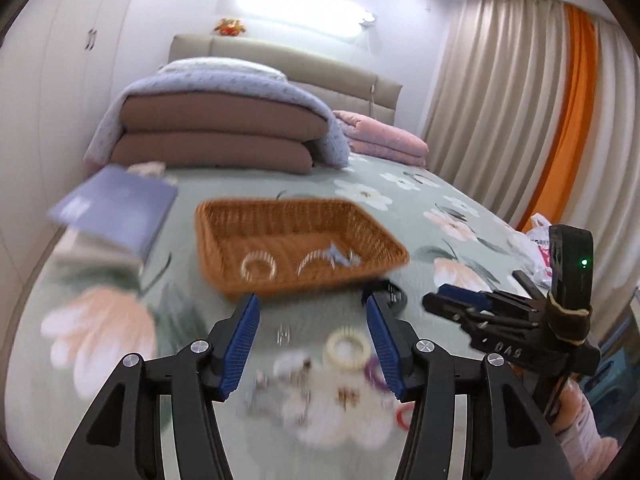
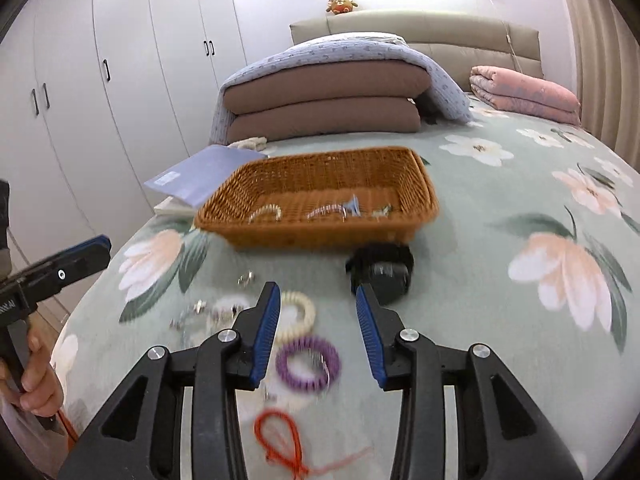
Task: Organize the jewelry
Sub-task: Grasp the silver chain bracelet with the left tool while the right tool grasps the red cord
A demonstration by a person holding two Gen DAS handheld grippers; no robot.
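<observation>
The jewelry is split between two places. A few pieces already lie in the wicker basket (image 2: pixel 320 196) on the bed: a pale beaded bracelet (image 2: pixel 266 213), a silvery bracelet (image 2: pixel 326 212) and a small blue piece (image 2: pixel 354 205) beside it. The rest is scattered on the flowered bedspread (image 2: pixel 500 280) in front of the basket: a cream coil band (image 2: pixel 296 316), a purple coil band (image 2: pixel 308 366) just nearer the camera, a red cord (image 2: pixel 280 440) nearest of all, and a cluster of small silvery pieces (image 2: pixel 216 312) to the left, too blurred to name. A black watch (image 2: pixel 382 272) sits just in front of the basket's near wall.

The right claw (image 2: pixel 316 320) hangs over the loose pile with its jaws spread and nothing between them; the purple band lies in the gap below, so it looks like the likely next pick. The left claw (image 1: pixel 312 340) is likewise open and empty, poised above the cream band (image 1: pixel 347 348) and the small pieces. Both seem held low and open because the remaining items are small and flat.

Beyond the basket lie a blue booklet (image 2: pixel 204 178), folded quilts (image 2: pixel 328 96) and a pink blanket (image 2: pixel 524 92).
</observation>
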